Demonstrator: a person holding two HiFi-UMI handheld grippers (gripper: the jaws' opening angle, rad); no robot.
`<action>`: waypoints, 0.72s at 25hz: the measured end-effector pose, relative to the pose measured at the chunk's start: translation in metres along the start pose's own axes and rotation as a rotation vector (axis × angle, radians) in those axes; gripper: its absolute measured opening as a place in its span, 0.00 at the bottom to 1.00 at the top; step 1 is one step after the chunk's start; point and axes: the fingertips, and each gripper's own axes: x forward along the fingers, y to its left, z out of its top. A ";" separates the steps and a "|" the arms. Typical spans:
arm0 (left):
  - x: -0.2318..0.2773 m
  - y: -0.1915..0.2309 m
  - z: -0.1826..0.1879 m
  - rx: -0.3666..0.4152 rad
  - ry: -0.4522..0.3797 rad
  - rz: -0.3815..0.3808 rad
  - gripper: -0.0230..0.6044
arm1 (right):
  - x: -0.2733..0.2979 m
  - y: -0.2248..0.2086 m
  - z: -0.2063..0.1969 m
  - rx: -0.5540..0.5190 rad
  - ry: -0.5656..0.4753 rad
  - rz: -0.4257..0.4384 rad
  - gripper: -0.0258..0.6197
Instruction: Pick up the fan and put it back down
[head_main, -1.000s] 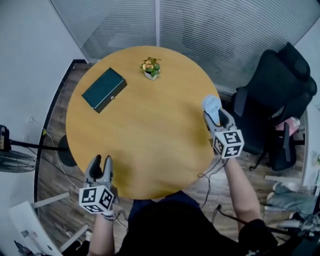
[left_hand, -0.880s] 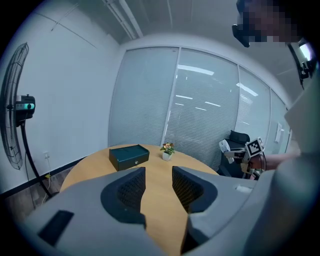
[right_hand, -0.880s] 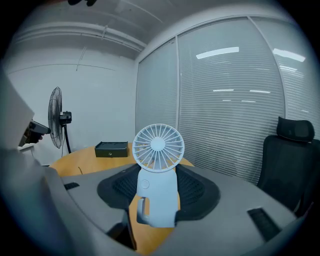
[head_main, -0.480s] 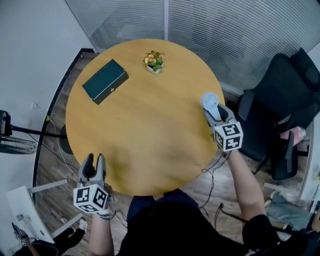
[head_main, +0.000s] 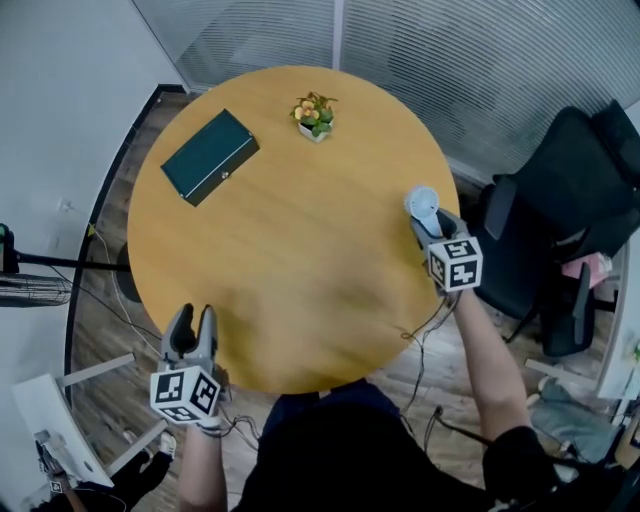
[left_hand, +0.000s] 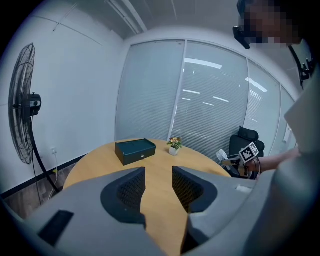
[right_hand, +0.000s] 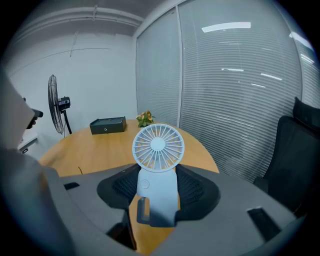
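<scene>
We see the small white fan (right_hand: 157, 172) upright in the right gripper (right_hand: 157, 187), its handle pinched between the two dark jaws and its round grille standing above them. In the head view the small white fan (head_main: 423, 203) sits over the right edge of the round wooden tabletop (head_main: 300, 250). We cannot tell whether its base touches the wood. The right gripper (head_main: 432, 225) reaches in from that edge, with its marker cube toward the person's arm.

The left gripper (head_main: 192, 325) is at the near left edge of the tabletop. In the left gripper view we find the left gripper (left_hand: 158, 187) with its jaws spread and only bare wood in the gap between them.

A dark green box (head_main: 210, 157) lies near the far left edge, and a little potted plant (head_main: 315, 115) stands near the far edge, well apart from both grippers. Off the tabletop, a black office chair (head_main: 560, 200) stands beyond the right edge, and a tall pedestal fan (left_hand: 22, 105) stands on the floor by the wall to the left.
</scene>
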 end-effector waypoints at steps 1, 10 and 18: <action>0.003 0.001 -0.001 0.000 0.005 -0.002 0.30 | 0.007 0.000 -0.005 0.001 0.014 0.001 0.38; 0.014 0.011 -0.010 -0.009 0.040 0.007 0.30 | 0.057 -0.003 -0.049 -0.008 0.157 0.029 0.38; 0.018 0.017 -0.014 -0.028 0.051 0.022 0.30 | 0.085 -0.007 -0.064 -0.036 0.236 0.038 0.38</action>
